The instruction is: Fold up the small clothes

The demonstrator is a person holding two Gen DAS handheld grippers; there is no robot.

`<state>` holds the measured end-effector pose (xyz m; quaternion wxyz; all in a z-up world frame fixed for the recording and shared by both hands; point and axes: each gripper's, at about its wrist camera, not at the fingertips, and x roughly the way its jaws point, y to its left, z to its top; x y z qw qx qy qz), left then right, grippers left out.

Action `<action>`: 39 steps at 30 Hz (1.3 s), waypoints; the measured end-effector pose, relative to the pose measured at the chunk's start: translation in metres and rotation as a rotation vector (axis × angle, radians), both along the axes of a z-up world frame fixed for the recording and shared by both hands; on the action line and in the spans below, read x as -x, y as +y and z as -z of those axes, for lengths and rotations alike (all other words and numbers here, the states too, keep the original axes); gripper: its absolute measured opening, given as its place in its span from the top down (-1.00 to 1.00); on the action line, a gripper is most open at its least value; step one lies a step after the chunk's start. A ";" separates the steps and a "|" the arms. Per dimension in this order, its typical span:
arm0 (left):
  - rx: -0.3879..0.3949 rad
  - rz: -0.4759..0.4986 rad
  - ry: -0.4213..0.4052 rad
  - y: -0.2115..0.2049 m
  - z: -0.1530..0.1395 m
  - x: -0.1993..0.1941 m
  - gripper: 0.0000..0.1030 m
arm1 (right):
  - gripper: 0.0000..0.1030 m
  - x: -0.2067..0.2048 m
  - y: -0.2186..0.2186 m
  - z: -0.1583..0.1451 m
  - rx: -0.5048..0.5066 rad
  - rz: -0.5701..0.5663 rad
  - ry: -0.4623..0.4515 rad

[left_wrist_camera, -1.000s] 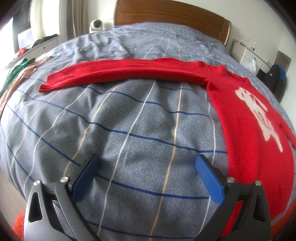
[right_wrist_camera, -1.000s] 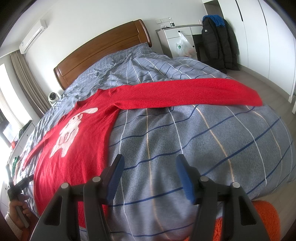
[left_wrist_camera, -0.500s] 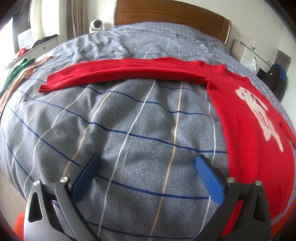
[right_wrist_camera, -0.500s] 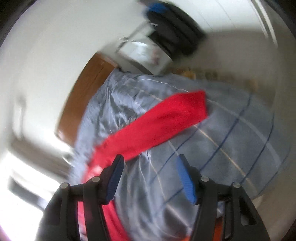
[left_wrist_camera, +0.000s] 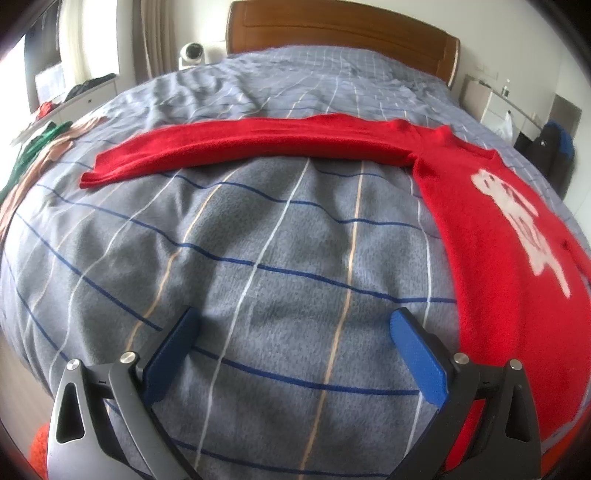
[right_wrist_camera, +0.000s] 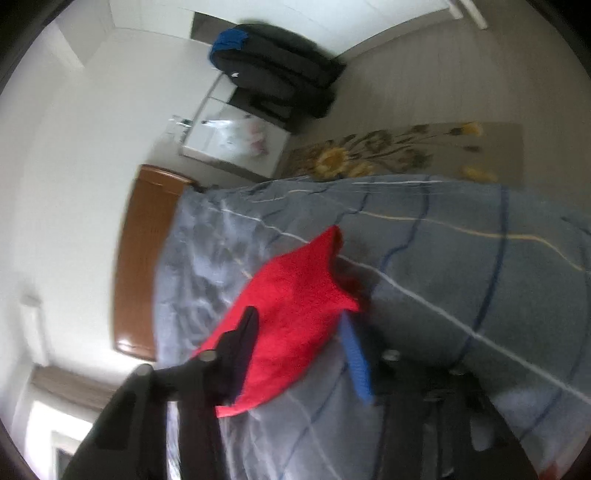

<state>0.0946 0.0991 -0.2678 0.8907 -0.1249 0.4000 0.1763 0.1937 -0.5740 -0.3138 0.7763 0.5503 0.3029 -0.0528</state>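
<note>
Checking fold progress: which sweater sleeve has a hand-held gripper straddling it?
The right sleeve, its cuff between the right hand-held gripper; the left sleeve lies flat, untouched.

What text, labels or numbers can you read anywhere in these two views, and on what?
None can be read.
red sweater: its white patch is a picture, with no letters I can make out.
black jacket: small white mark, too blurred to read.
left tongs, right tongs: no markings visible.

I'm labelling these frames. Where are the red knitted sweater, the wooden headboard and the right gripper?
Red knitted sweater [left_wrist_camera: 491, 236], left wrist view: its body, beside the white motif.
Wooden headboard [left_wrist_camera: 332, 31], left wrist view: its top panel.
Right gripper [right_wrist_camera: 299, 332], right wrist view: between its fingertips, at the sleeve.
</note>
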 end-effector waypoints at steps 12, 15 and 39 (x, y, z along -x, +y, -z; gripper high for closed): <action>-0.002 0.003 0.002 0.000 0.001 -0.001 -0.99 | 0.00 0.002 -0.017 0.020 -0.141 0.110 -0.124; -0.002 0.000 0.002 -0.001 0.001 0.000 -0.99 | 0.51 -0.009 -0.013 0.014 -0.081 0.049 -0.109; 0.009 0.012 -0.001 0.003 0.000 0.001 -0.99 | -0.33 -0.116 0.488 -0.147 0.421 -1.057 -0.347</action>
